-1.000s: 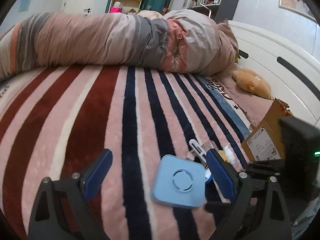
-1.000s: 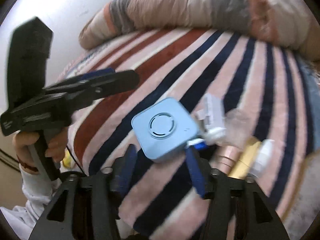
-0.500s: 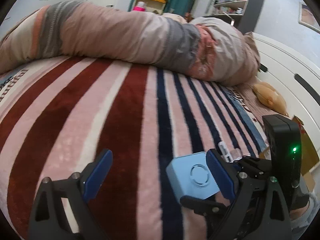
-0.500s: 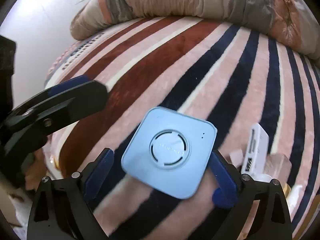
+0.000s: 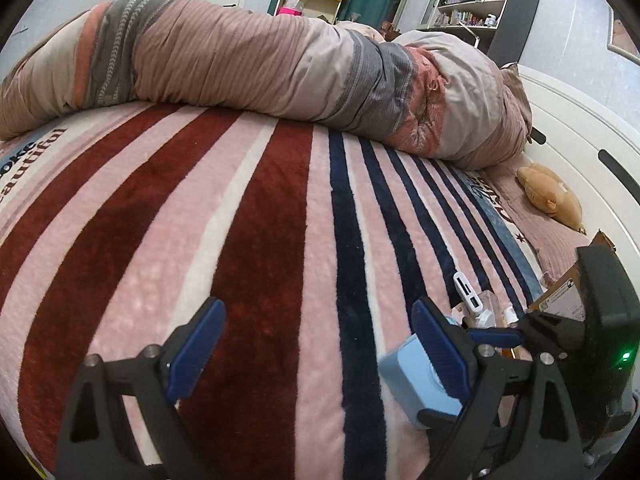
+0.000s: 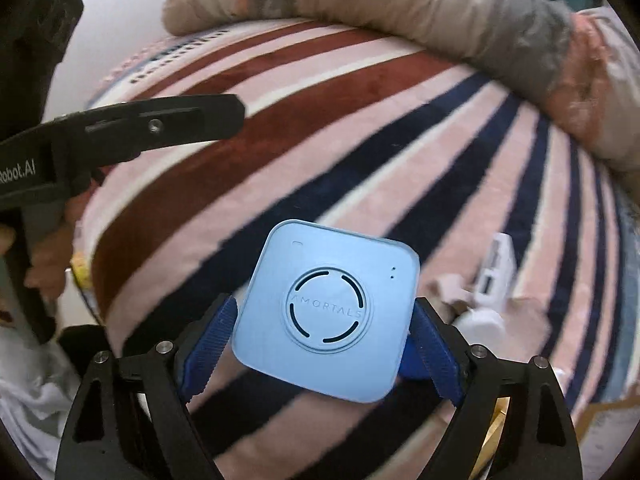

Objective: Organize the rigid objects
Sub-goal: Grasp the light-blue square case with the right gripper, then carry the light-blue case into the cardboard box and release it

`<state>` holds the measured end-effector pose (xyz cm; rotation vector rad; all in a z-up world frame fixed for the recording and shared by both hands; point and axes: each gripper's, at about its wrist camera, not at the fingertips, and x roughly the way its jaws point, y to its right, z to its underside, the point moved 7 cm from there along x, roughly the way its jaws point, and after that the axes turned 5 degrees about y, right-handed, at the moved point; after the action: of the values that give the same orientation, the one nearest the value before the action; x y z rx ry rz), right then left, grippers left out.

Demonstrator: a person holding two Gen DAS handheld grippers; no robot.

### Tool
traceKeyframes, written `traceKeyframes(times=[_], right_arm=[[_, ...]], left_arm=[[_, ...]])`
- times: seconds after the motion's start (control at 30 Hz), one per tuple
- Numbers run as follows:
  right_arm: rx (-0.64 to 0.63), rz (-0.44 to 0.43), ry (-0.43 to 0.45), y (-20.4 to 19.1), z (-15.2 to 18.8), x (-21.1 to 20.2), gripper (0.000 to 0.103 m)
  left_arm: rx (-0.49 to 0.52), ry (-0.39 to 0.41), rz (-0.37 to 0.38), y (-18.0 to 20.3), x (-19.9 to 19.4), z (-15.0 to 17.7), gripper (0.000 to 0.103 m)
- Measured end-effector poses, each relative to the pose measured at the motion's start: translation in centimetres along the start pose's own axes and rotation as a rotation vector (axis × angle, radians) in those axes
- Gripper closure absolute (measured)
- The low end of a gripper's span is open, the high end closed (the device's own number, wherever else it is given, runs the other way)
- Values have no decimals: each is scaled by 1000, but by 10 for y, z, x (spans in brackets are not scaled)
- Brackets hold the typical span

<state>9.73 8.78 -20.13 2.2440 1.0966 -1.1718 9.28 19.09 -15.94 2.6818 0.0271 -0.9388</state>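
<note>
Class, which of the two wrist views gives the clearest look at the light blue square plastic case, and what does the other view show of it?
The right wrist view: the light blue square plastic case faces the camera, its ring emblem and lettering readable, clamped in the right gripper. The left wrist view shows only a corner of it, behind the open left gripper's finger.

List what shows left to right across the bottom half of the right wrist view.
Left gripper → blue square case, clamped in the right gripper → white adapter.
</note>
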Motion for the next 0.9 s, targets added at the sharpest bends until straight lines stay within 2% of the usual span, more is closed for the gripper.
traceKeyframes(times=[0.1, 0.23, 0.3, 0.33, 0.47, 0.53, 0.63, 0.73, 0.83, 0.87, 0.9], right_arm=[[-18, 55, 4, -3, -2, -2, 14], [-34, 79, -26, -8, -2, 8, 12], [-50, 88, -19, -12, -6, 13, 15], [-63, 96, -16, -11, -7, 15, 23], [-75, 93, 18, -11, -5, 5, 23], [-74, 90, 53, -11, -6, -9, 23], [-88, 96, 147, -12, -12, -51, 23], [-84, 100, 294, -10, -20, -110, 23], [-71, 110, 416, -5, -21, -159, 23], [-66, 118, 464, -1, -19, -179, 23], [-65, 121, 487, 1, -18, -189, 23]], left_arm=[[9, -8, -14, 0, 2, 1, 10], [17, -21, -28, 1, 6, 3, 10], [19, -28, -30, 1, 8, 4, 10], [20, -32, -30, 1, 9, 4, 10], [8, -30, -4, 2, 7, 4, 10], [-4, -21, 44, 8, 1, 2, 10], [23, 18, 201, 39, -22, -9, 10], [35, 56, 392, 82, -49, -22, 10], [65, 54, 491, 122, -69, -29, 10], [70, 51, 531, 138, -75, -32, 12], [71, 44, 568, 150, -80, -34, 19]])
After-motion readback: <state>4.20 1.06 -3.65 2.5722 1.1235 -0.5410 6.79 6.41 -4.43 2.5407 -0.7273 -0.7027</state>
